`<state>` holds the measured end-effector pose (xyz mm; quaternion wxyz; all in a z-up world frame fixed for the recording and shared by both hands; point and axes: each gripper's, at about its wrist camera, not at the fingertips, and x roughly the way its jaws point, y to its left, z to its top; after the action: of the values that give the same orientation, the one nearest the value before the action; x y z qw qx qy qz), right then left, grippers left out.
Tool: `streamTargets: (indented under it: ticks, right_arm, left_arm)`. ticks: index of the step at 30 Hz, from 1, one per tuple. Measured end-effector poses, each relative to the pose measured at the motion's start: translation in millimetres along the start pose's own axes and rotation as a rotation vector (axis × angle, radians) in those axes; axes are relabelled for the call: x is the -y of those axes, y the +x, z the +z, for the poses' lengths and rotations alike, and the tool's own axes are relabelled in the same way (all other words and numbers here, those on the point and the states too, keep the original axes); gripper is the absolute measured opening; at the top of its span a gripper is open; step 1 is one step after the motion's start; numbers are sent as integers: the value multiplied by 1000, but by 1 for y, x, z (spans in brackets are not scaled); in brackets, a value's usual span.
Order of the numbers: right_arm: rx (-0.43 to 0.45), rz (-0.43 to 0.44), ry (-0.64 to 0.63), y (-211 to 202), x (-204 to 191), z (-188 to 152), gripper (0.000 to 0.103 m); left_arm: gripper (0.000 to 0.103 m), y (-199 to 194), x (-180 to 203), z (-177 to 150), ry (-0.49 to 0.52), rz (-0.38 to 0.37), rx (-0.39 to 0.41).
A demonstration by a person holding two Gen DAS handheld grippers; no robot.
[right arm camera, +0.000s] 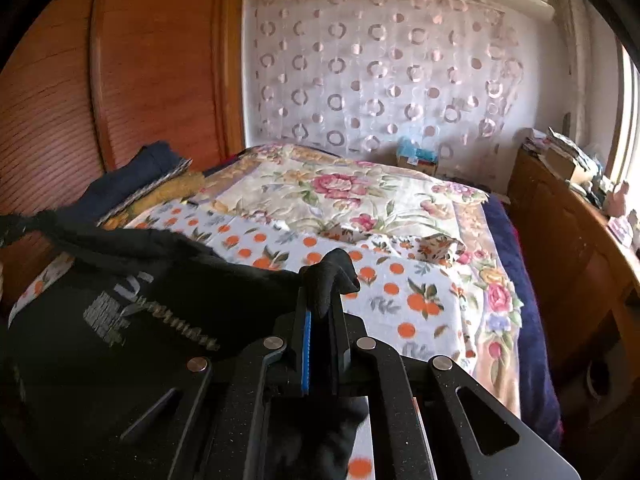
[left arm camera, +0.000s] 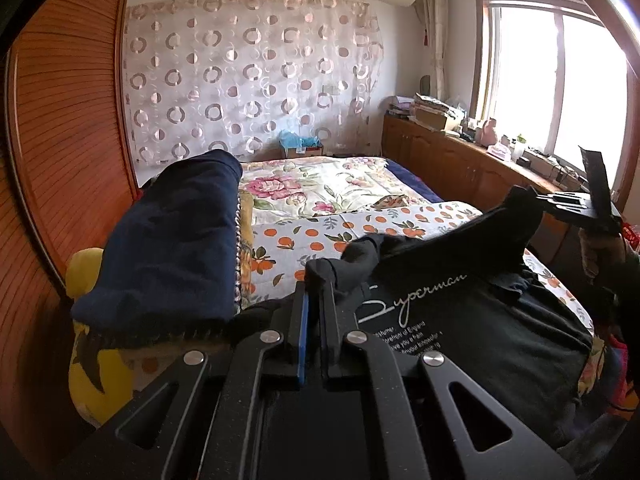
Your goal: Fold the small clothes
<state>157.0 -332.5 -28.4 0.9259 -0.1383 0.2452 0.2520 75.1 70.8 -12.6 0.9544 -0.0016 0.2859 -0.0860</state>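
A ribbed wooden wardrobe point(left arm camera: 60, 160) fills the frame's left, a circle-patterned sheer curtain point(left arm camera: 248, 76) the centre. On the orange-print bed sheet point(right arm camera: 400, 292), low centre, both the left gripper point(left arm camera: 316, 280) and right gripper point(right arm camera: 324, 280) clench corners of the black printed T-shirt point(left arm camera: 460, 320), stretched between them.

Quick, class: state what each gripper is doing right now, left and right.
Left gripper: closed on the black T-shirt.
Right gripper: closed on the same T-shirt's other corner.
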Motion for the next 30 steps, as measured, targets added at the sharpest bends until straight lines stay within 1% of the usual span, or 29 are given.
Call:
streamTargets:
  ticks: [3, 6, 8, 9, 11, 12, 14, 16, 19, 21, 22, 24, 26, 28, 30]
  right_arm:
    - [3, -32, -49, -13, -13, -5, 6]
    - [-15, -55, -55, -9, -22, -2, 6]
    - [-27, -64, -58, -2, -26, -5, 6]
    - [-23, -65, -55, -2, -30, -2, 6]
    - [-8, -53, -30, -6, -31, -2, 6]
    - [0, -50, -25, -2, -26, 1, 6]
    - [23, -43, -12, -13, -24, -1, 6]
    - [43, -43, 5, -24, -21, -6, 6]
    - [71, -34, 40, -44, -16, -18, 6]
    - [84, -28, 63, -58, -15, -32, 6]
    - [87, -11, 81, -63, -14, -40, 6]
    - [74, 21, 120, -72, -9, -56, 6]
    - [48, 21, 132, -82, -10, -72, 6]
    - [29, 23, 151, -91, -11, -84, 6]
    - [9, 30, 169, -98, -13, -91, 6]
  left_arm:
    - [5, 1, -1, 0, 9, 21, 11]
    - [5, 9, -11, 1, -25, 7, -10]
    - [5, 5, -10, -2, -16, 25, 30]
    - [3, 0, -9, -5, -9, 22, 36]
    - [3, -5, -6, -9, -8, 4, 27]
    - [3, -9, -4, -10, 0, 0, 30]
    - [2, -19, 0, -14, 21, 9, 45]
    - [2, -31, -2, -19, 7, 5, 60]
    - [2, -53, -7, -29, -24, 11, 86]
    - [2, -70, -14, -42, -42, 25, 100]
    - [2, -77, -18, -49, -54, 37, 100]
    - [2, -84, -27, -60, -85, 47, 89]
    - [2, -89, -33, -73, -104, 59, 66]
    - [2, -93, -31, -84, -100, 65, 45]
    - [2, -98, -27, -87, -101, 57, 35]
